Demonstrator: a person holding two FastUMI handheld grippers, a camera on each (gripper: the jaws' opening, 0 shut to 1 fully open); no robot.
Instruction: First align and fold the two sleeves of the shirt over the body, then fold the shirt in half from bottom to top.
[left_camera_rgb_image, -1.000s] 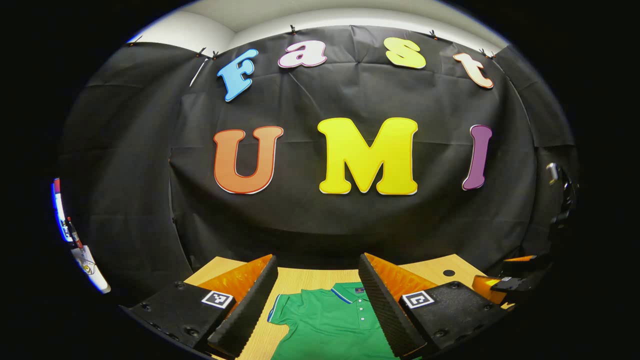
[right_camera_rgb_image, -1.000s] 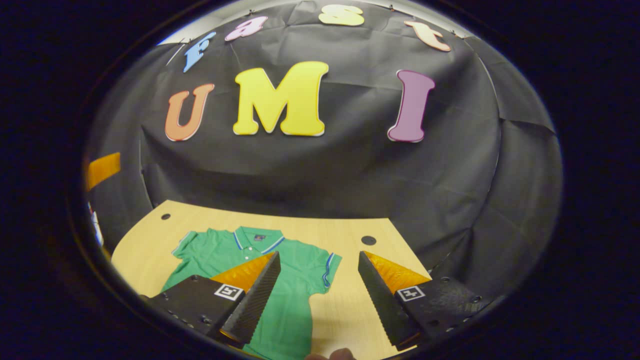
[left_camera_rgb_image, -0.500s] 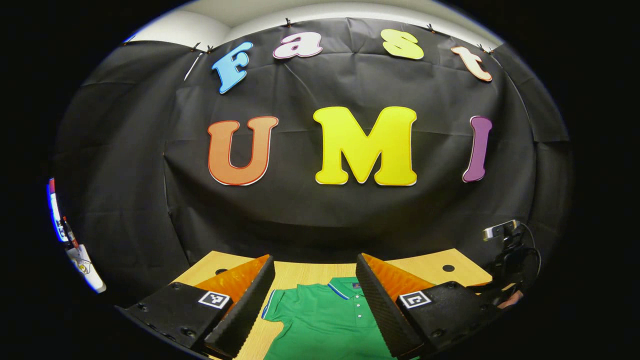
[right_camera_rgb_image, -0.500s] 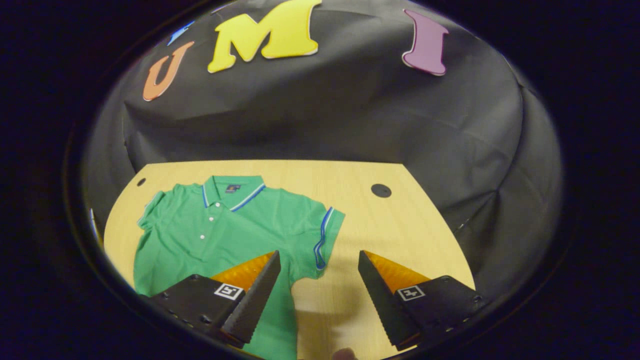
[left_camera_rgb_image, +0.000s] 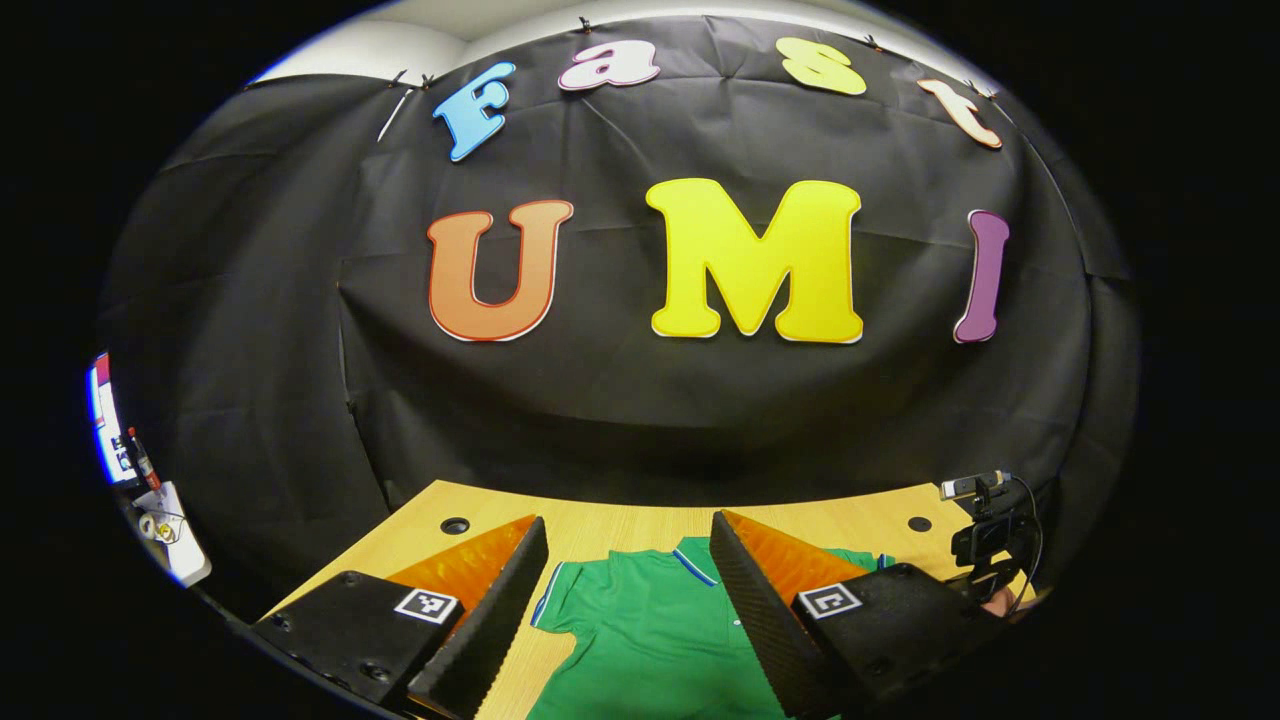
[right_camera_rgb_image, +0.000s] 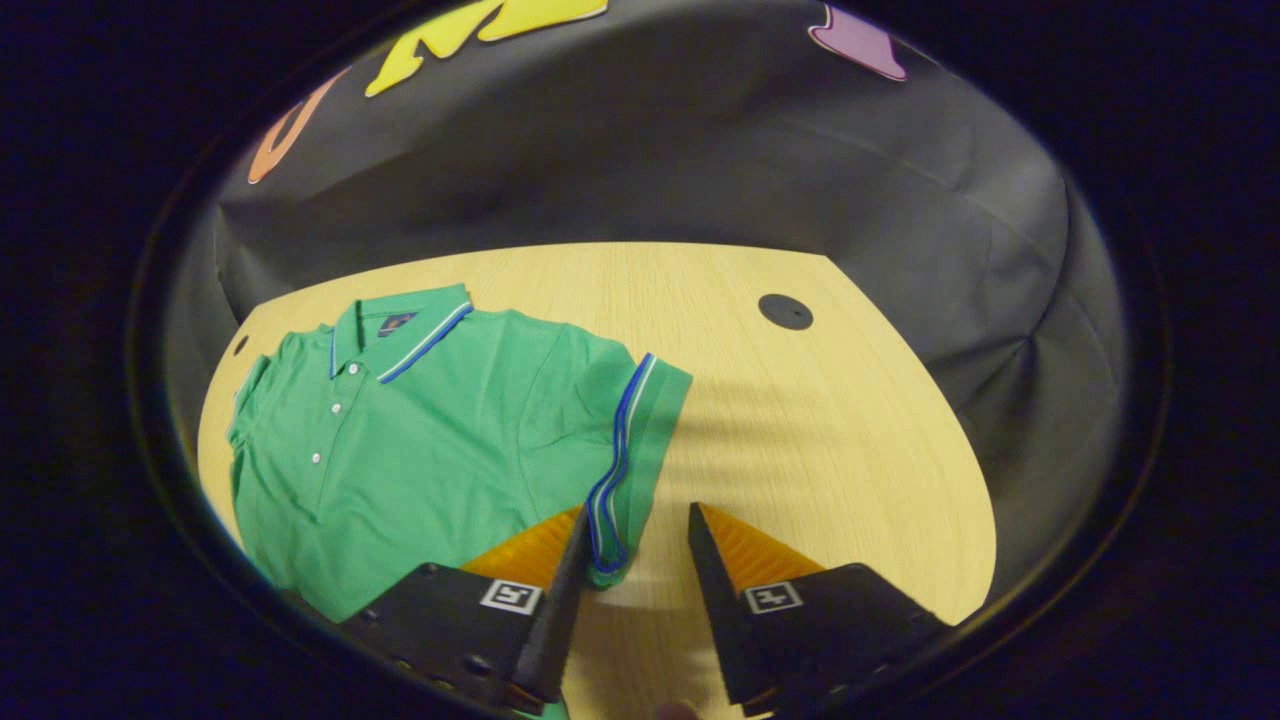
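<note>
Right claw (right_camera_rgb_image: 628, 535) has dipped toward the striped sleeve cuff (right_camera_rgb_image: 625, 450) over the last second, jaws narrowed but gaping, straddling its hem, nothing gripped. So the first sleeve fold looks about to start. Left claw (left_camera_rgb_image: 625, 580) hangs spread above the one green shirt (right_camera_rgb_image: 430, 430), flat on the bench (right_camera_rgb_image: 800, 430). Two sleeves, two claws.

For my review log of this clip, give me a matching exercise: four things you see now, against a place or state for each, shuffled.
Things:
1 shirt
2 right gripper
3 left gripper
4 collar

States:
A open, raised above the shirt's upper part
B lies flat, unfolded, on the table
C open, tips at the striped sleeve cuff
D trimmed with stripes

Pairs: 1-B, 2-C, 3-A, 4-D
</note>
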